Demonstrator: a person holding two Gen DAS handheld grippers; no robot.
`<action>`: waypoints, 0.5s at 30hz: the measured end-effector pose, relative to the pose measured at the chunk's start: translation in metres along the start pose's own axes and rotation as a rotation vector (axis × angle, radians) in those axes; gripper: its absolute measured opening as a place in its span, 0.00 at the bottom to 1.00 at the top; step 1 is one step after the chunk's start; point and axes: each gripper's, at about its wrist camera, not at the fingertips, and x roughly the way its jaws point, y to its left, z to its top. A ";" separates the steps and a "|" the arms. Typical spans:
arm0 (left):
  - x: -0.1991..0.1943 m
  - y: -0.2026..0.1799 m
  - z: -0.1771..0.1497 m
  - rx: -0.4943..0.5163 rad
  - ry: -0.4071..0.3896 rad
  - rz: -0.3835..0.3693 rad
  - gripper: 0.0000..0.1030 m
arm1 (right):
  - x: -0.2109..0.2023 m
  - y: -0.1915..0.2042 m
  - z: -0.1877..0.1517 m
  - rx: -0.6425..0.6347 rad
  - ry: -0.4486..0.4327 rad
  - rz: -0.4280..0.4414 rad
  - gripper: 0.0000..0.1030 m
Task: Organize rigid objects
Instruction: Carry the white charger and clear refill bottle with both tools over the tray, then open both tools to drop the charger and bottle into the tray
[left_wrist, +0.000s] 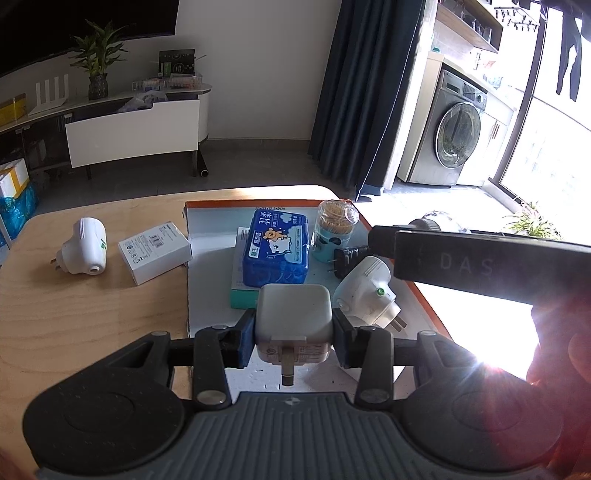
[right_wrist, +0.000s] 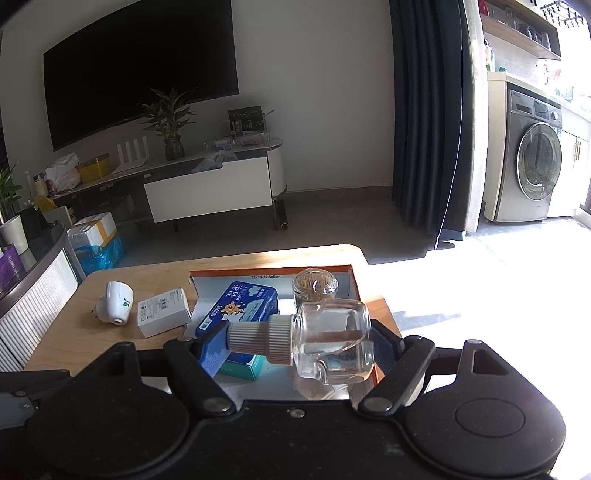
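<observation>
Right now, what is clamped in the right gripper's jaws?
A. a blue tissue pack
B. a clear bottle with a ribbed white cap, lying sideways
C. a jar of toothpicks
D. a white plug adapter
B: in the right wrist view the right gripper has its jaws pressing on the cap end and the base of the clear bottle, held sideways above the orange-edged box; the tissue pack lies in that box.

Left gripper (left_wrist: 294, 334) jaws clamped, right gripper (right_wrist: 301, 341) jaws wide, gripping
</observation>
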 end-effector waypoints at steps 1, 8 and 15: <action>0.002 0.001 0.000 -0.001 0.003 -0.001 0.41 | 0.003 0.000 0.001 -0.003 0.004 0.000 0.90; 0.012 0.001 0.000 -0.009 0.026 -0.006 0.41 | 0.022 0.004 0.008 -0.025 -0.031 -0.006 0.90; 0.019 0.001 0.003 -0.011 0.035 -0.011 0.41 | 0.010 -0.011 0.012 0.031 -0.103 -0.024 0.91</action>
